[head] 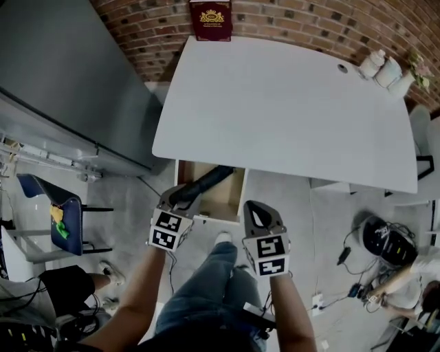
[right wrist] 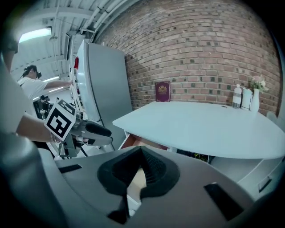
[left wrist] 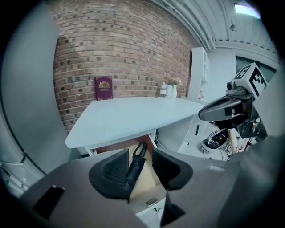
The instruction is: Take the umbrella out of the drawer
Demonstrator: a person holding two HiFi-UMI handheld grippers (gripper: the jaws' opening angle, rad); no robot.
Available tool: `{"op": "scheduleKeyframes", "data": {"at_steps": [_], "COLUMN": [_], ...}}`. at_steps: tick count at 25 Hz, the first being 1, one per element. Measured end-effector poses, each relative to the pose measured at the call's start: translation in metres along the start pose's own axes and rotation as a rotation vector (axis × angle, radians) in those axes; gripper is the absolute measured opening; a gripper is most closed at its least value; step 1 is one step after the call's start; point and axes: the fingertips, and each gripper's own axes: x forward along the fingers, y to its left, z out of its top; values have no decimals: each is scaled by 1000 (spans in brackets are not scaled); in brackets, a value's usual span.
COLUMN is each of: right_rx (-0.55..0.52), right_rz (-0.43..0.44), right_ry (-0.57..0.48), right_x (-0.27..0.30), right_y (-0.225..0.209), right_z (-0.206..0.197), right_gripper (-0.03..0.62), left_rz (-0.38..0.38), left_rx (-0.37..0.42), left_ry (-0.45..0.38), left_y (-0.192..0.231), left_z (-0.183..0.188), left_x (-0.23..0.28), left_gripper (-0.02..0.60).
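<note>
Looking down from the head view, you have both grippers held out just short of the near edge of the white table [head: 289, 110], over your knees. The drawer [head: 230, 196] under that edge stands pulled out toward you, and the black folded umbrella [head: 206, 182] lies in it on a slant, its thicker end nearest your left gripper [head: 180, 198] and its far end running back under the tabletop.

In the left gripper view your left fingers stand partly apart. The umbrella shows in the gap between them, lying on the tan drawer floor with its strap loop pointing at the table. The pads do not press on it. From above, the fingertips sit right at the umbrella's near end, but you cannot tell whether they touch it.

Your right gripper [head: 256, 210] hangs beside the left one, in front of the drawer's right corner and apart from the umbrella. In the right gripper view its fingertips meet at the tip with nothing between them, and a strip of the drawer shows past them.

On the tabletop, a maroon book [head: 211, 19] leans against the brick wall [head: 309, 20] at the far edge, and white bottles [head: 381, 67] stand in the far right corner.
</note>
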Motion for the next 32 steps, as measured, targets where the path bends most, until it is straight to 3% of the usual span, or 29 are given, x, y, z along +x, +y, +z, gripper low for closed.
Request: {"op": "scheduleKeyframes", "data": {"at_steps": [7, 15, 22, 32], "right_rx": [74, 176, 283, 314], "right_rz": [-19, -37, -57, -56], "right_ry": [56, 83, 62, 102], "right_x": [31, 59, 72, 85], "right_y": [-6, -12, -21, -22], "right_z": [-60, -127, -165, -196], "right_gripper": [-6, -6, -6, -6], "left_rz": [-13, -43, -8, 27], "left_rx": [40, 100, 177, 303], "left_ry": [46, 154, 293, 442], "left_y": [5, 7, 18, 38], "left_z": [-42, -101, -150, -193], "left_x": [36, 96, 150, 213], "left_gripper": [152, 167, 235, 261]}}
